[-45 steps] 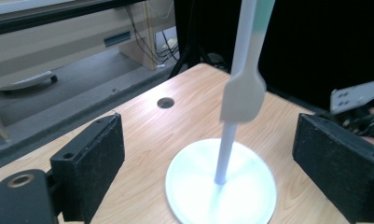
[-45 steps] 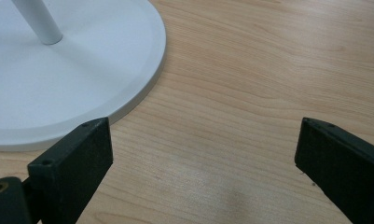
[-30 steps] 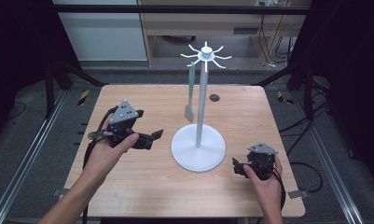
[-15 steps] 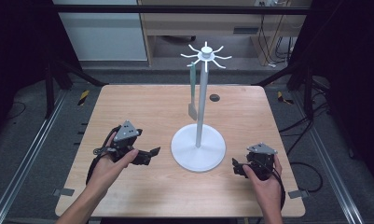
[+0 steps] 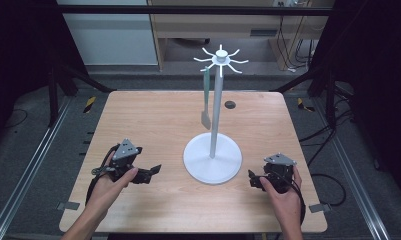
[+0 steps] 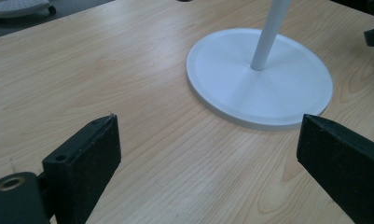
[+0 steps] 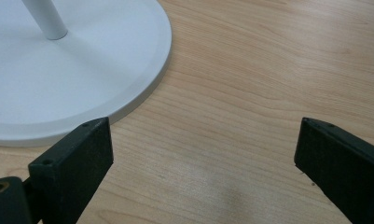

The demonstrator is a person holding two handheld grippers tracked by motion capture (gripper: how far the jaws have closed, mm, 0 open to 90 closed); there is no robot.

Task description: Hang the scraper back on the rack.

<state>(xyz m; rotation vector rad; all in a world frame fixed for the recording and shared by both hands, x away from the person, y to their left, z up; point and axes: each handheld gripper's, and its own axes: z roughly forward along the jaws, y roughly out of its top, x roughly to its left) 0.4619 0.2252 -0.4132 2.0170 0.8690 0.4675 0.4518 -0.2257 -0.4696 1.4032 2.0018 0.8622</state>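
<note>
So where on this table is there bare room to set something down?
Bare wood spans the far left of the table, the far right past the small dark spot, and the near edge between the left gripper and right gripper. The stand base crowds the middle.

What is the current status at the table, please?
Left gripper open, empty, low near the stand's base. Right gripper open, empty, beside the base. Spatula hangs from the rack's hooks. Tabletop between them bare.
</note>
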